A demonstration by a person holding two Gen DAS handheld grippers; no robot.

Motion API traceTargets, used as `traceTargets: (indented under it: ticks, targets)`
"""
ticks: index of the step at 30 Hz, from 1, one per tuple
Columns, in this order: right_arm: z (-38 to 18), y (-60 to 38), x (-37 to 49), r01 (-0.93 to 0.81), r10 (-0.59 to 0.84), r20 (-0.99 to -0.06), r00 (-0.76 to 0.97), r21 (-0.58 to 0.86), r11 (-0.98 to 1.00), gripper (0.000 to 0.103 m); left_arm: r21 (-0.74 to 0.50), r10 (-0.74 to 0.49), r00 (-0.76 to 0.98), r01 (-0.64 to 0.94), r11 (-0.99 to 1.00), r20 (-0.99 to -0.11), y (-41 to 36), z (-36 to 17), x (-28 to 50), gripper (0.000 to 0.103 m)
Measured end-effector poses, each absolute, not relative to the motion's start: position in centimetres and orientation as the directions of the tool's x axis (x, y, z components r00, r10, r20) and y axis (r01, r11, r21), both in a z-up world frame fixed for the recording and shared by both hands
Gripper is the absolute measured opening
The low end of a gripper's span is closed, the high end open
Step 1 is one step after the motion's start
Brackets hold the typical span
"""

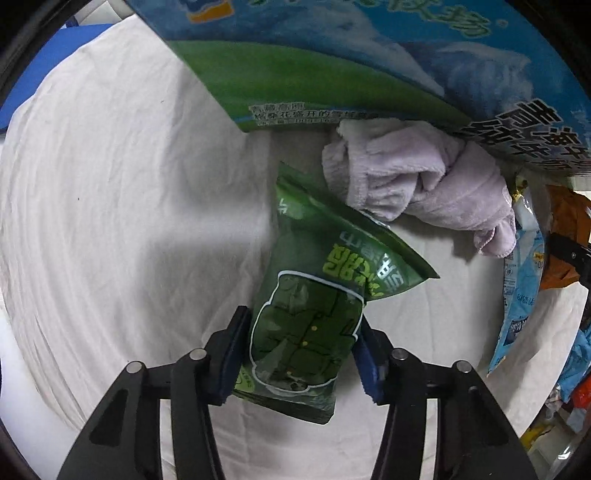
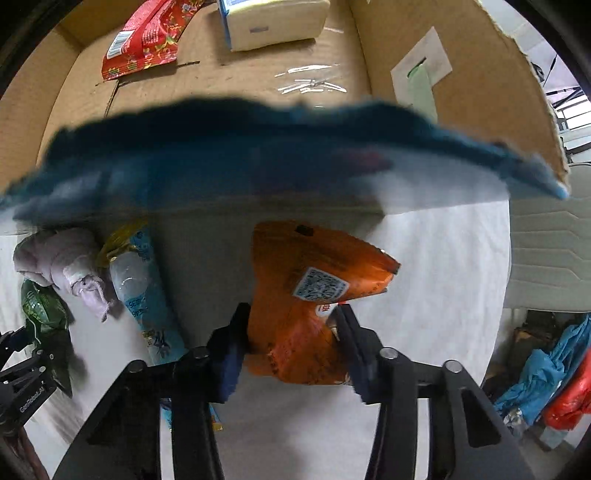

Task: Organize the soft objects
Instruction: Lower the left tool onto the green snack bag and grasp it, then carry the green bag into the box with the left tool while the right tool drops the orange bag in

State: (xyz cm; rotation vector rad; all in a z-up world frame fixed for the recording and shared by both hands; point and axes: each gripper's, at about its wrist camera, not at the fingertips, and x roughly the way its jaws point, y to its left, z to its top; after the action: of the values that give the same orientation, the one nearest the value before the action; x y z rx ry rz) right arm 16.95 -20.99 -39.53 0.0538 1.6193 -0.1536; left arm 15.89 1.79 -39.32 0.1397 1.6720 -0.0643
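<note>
Both tongs are clamped on snack bags. Left tongs [image 1: 301,354] pinch a dark green foil pouch [image 1: 314,314] across its lower half, the blue pads [image 1: 236,354] pressing into its sides so the glossy film bulges and creases between them; the pouch's upper corner folds over into a pointed flap. Right tongs [image 2: 290,350] grip a crinkled orange packet [image 2: 303,295] the same way, pads dug into its flanks, a white code label on its upturned face.

Everything lies on a tabletop draped in wrinkled white cloth [image 1: 110,221]. Just beyond the green pouch, touching its top edge, sits a bunched lilac towel [image 1: 417,184] (plush, fleecy, rolled into soft lumps). Beside the towel, toward the orange packet, lies a long light-blue plastic packet [image 2: 147,302] with a clear window.

Behind these stands a cardboard box [image 2: 461,74], its outside printed in blue and green with large characters, its inside plain brown board. On its floor rest a red patterned packet [image 2: 147,40] and a pale, blocky tissue pack [image 2: 273,22]. A blurred dark-teal band [image 2: 258,155], fuzzy along its edge, spans the right wrist view across the box's near side; what it is cannot be told.
</note>
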Motion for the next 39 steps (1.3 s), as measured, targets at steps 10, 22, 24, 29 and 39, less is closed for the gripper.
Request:
traceTargets:
  ticks: [10,22,24,29,39]
  targets:
    - [-37.4,-21.9,13.3,0.115,0.017,-0.999,-0.052,0.011,0.993,0.033,0.031,0.036,-0.067,0.076,0.997,-0.997,0.8,-36.7,12.9,0.04]
    - [-30.8,-20.6,7.7,0.101,0.217,-0.976,0.035,0.219,0.97,0.032,-0.147,-0.147,-0.001,0.068,0.987,-0.989,-3.6,-28.6,7.2,0.039]
    - [-28.3,-20.5,8.1,0.087,0.24,-0.968,0.074,0.246,0.965,0.032,-0.177,-0.181,0.036,0.082,0.981,-0.983,-4.4,-26.1,7.5,0.039]
    - [-22.3,-21.1,10.1,0.058,0.283,-0.946,0.159,0.295,0.954,0.032,-0.223,-0.236,0.106,0.117,0.968,-0.966,-4.9,-20.3,10.1,0.039]
    - [-17.1,-22.2,17.8,0.061,0.279,-0.928,0.245,0.302,0.951,0.032,-0.266,-0.276,0.162,0.084,0.96,-0.947,-3.1,-16.9,21.4,0.039]
